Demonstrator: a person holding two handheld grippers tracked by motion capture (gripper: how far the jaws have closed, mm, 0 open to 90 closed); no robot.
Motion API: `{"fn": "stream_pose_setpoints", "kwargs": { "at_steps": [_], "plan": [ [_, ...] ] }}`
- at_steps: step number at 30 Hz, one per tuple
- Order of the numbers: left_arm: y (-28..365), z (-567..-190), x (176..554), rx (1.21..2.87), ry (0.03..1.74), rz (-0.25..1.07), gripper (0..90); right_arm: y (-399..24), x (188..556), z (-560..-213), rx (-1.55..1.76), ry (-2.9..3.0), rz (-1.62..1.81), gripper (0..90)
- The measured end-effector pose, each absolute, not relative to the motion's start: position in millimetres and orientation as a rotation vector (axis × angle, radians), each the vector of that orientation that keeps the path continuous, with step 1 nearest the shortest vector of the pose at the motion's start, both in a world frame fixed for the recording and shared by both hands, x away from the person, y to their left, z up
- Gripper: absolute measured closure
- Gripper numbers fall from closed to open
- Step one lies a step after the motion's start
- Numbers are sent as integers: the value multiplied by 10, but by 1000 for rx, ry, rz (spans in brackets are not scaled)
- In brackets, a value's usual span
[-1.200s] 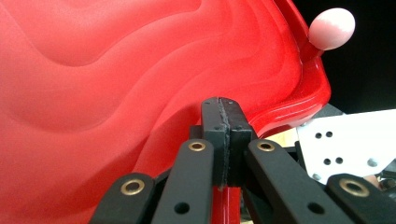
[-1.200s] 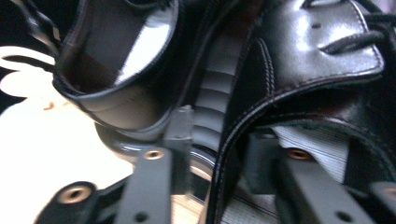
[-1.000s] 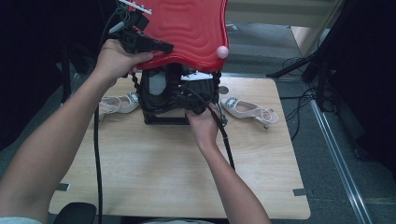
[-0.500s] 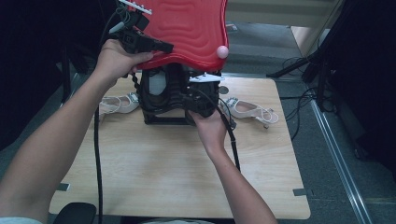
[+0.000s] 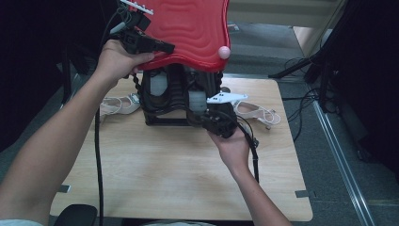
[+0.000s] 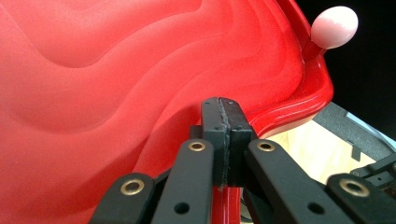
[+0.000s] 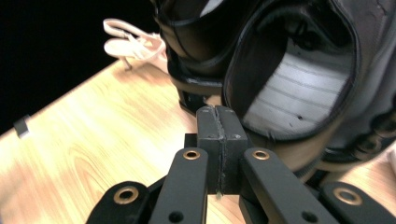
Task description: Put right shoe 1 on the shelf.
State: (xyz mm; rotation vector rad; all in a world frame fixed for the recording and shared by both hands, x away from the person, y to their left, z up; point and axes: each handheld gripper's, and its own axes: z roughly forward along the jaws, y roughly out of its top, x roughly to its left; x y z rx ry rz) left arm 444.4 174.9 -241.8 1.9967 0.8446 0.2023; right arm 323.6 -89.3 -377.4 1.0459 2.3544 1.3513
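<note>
I had the left gripper (image 5: 162,46) clamped on the red lid's (image 5: 188,28) rim, raised at twelve o'clock – right gripper (image 5: 207,120) just closed, empty, beside the black shoe (image 7: 289,79) – next, regrip it

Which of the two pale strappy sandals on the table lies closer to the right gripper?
The sandal at the table's right side, just beyond the right gripper. The other sandal lies left of the black shoes, past them.
</note>
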Motion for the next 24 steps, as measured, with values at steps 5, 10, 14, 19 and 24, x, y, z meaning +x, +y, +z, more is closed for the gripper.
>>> {"fn": "stream_pose_setpoints", "kwargs": {
  "at_steps": [5, 10, 14, 19, 24],
  "plan": [
    [1748, -2418, 4443, 1998, 842, 202, 900, -971, 3249, -4000, 1012, 2402, 1311, 900],
    [1749, -2420, 4443, 1994, 847, 197, 900, -989, 3346, -4226, 1015, 2424, 1266, 900],
    [1756, -2419, 4454, 1993, 852, 187, 900, -972, 3416, -4258, 1020, 2459, 1296, 900],
    [1751, -2418, 4444, 1993, 854, 190, 900, -845, 3431, -4275, 1014, 2461, 1292, 900],
    [1754, -2420, 4448, 1994, 850, 188, 900, -744, 3475, -4296, 1021, 2445, 1316, 900]
  ]
}}
